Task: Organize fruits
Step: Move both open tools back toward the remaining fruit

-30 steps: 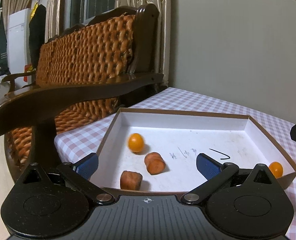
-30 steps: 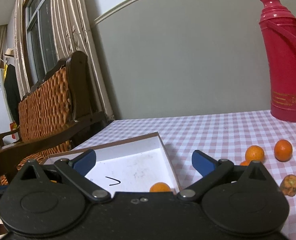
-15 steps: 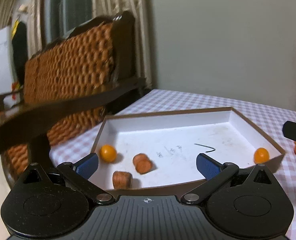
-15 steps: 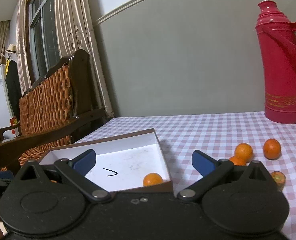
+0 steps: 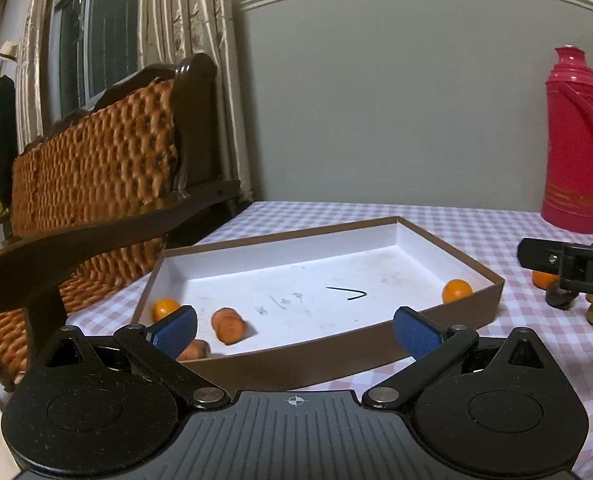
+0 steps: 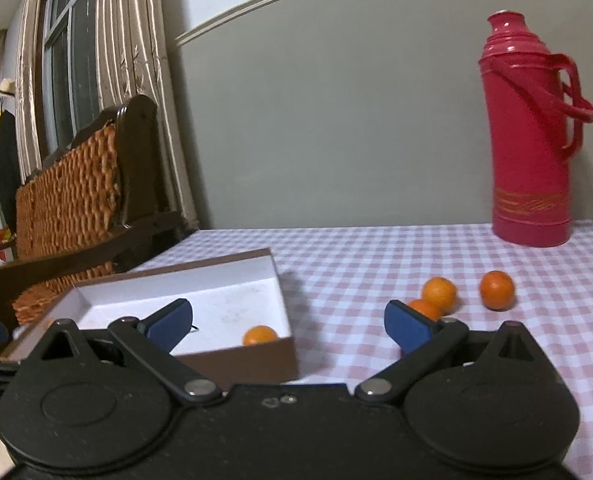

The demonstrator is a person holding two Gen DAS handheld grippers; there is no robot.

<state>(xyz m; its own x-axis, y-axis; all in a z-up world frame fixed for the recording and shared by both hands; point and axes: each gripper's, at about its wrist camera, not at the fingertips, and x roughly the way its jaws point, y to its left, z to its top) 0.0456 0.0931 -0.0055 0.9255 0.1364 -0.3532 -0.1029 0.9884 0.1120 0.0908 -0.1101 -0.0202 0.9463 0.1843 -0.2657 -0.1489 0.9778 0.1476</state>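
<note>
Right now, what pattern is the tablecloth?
The tablecloth is a pink-and-white check, clearest in the right wrist view.

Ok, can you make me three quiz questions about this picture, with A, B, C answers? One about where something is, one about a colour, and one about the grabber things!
1. Where does the thermos stand?
A. inside the box
B. on the checked tablecloth by the wall
C. on the chair

2. What colour is the thermos?
A. red
B. green
C. white

3. How are the right gripper jaws?
A. shut on an orange
B. shut on nothing
C. open, holding nothing

Answers:
1 B, its base rests on the tablecloth near the grey wall.
2 A, the whole body is red.
3 C, the blue pads sit wide apart with nothing between them.
</note>
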